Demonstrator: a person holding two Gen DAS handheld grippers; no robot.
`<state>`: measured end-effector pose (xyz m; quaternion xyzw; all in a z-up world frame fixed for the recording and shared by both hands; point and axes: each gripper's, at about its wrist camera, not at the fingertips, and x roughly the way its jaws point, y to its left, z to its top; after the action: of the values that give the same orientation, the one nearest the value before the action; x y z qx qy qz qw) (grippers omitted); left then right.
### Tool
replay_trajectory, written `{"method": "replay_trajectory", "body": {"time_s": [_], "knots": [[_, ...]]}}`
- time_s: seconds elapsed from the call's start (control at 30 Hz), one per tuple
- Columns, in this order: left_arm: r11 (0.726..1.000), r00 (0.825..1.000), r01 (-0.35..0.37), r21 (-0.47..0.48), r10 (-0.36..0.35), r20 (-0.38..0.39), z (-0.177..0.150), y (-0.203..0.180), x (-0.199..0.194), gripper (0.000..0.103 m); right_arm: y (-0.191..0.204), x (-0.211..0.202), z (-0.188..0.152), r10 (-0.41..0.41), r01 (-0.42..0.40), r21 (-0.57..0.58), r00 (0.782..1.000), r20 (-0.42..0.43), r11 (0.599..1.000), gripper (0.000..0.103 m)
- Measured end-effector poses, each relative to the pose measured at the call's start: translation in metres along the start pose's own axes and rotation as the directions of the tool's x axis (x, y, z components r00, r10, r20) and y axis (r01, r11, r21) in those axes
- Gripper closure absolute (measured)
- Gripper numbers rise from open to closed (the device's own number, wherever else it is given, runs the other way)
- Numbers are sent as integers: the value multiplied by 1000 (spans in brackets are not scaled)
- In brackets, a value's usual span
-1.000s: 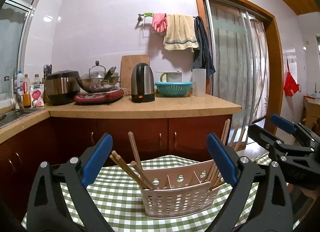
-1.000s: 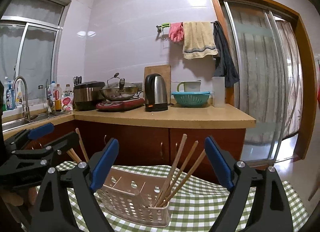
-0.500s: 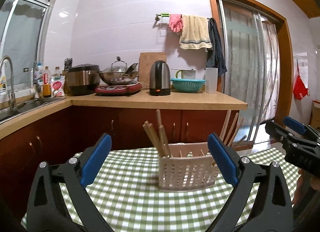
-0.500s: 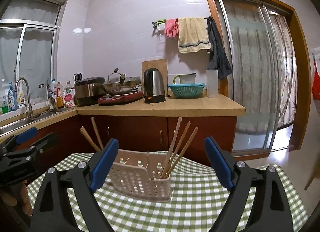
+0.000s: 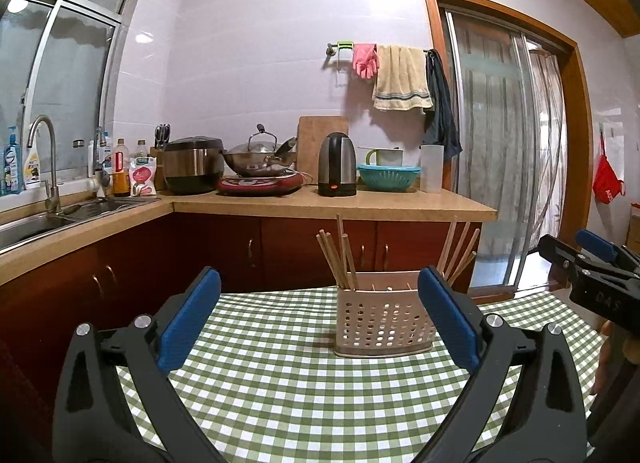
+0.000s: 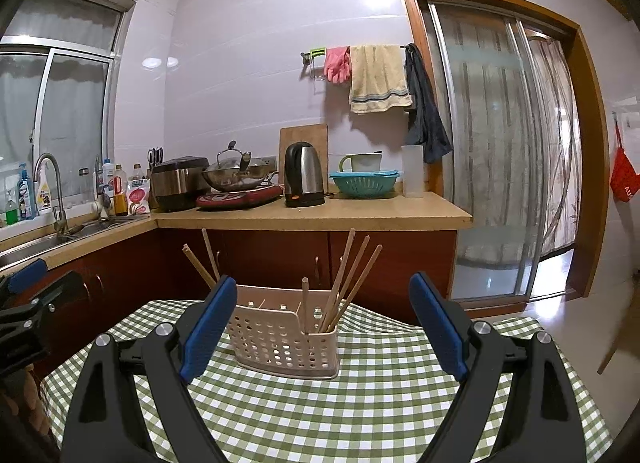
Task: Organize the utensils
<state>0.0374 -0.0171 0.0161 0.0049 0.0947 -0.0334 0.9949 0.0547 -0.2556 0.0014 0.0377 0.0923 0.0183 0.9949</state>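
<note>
A beige perforated utensil holder [image 5: 384,323] [image 6: 284,339] stands on the green checked tablecloth [image 5: 304,375] [image 6: 380,391]. Wooden chopsticks [image 5: 340,259] lean out of its left end, and more chopsticks [image 6: 348,283] lean out of its right end. My left gripper [image 5: 318,319] is open and empty, some way back from the holder. My right gripper [image 6: 320,323] is also open and empty, a short way in front of the holder. Each view catches the other gripper at its edge: the right gripper [image 5: 592,275] and the left gripper [image 6: 24,303].
Behind the table runs a kitchen counter [image 5: 332,205] with a kettle [image 5: 337,164], a wok [image 5: 260,159], a rice cooker [image 5: 193,164] and a teal colander [image 5: 388,177]. A sink [image 5: 48,215] is at the left, a sliding glass door [image 6: 500,151] at the right.
Both grippers have drawn back from the holder, which now looks smaller and farther. The left view has swung so the holder sits right of centre. Both stay open.
</note>
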Motion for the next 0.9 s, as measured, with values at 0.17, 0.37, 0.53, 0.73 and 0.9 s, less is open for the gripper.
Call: {"method": "replay_trajectory", "body": {"time_s": [0.17, 0.37, 0.53, 0.73, 0.9], "knots": [[1000, 1000, 0, -8, 0, 0, -3, 0, -9, 6, 0, -7, -2, -1, 1, -2, 1000, 1, 1000, 18], [1000, 1000, 2, -1, -2, 12, -2, -3, -15, 6, 0, -16, -3, -2, 2, -5, 1000, 11, 1000, 18], [1000, 1000, 3, -1, -3, 13, -3, -3, -16, 6, 0, -20, -1, -4, 4, -5, 1000, 23, 1000, 18], [1000, 1000, 3, -1, -3, 13, -3, -3, -17, 6, 1, -21, -1, -3, 3, -5, 1000, 22, 1000, 18], [1000, 1000, 4, -2, -4, 13, -4, -3, -16, 6, 2, -21, -1, -3, 3, -6, 1000, 22, 1000, 18]]}}
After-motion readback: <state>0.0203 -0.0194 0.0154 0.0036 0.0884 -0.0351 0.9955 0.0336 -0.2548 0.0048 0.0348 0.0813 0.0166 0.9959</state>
